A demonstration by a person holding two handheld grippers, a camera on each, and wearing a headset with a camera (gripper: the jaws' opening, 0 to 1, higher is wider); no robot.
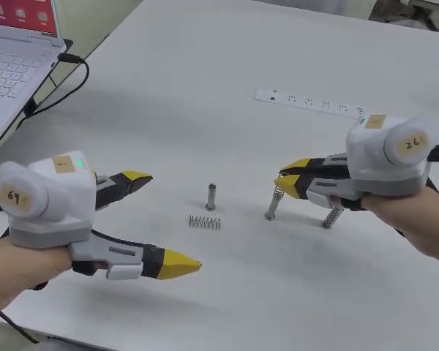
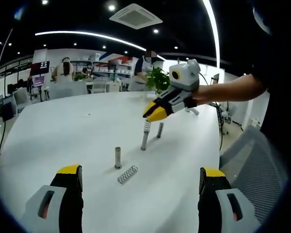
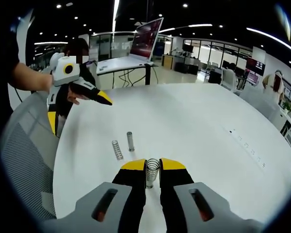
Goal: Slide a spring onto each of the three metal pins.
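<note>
The counter (image 1: pixel 205 58) is plain off-white. The left gripper (image 1: pixel 161 219) and right gripper (image 1: pixel 287 179) have white-and-grey bodies, black jaws tipped yellow, and tan stickers (image 1: pixel 18 197) with dark digits. The bare pin (image 1: pixel 211 197) is dull grey; the loose spring (image 1: pixel 205 221) just beside it and the spring (image 3: pixel 153 167) in the right jaws are silver. Beyond the pin, the power strip (image 1: pixel 311 104) is white, the laptop (image 1: pixel 14 73) pale silver with a red screen.
</note>
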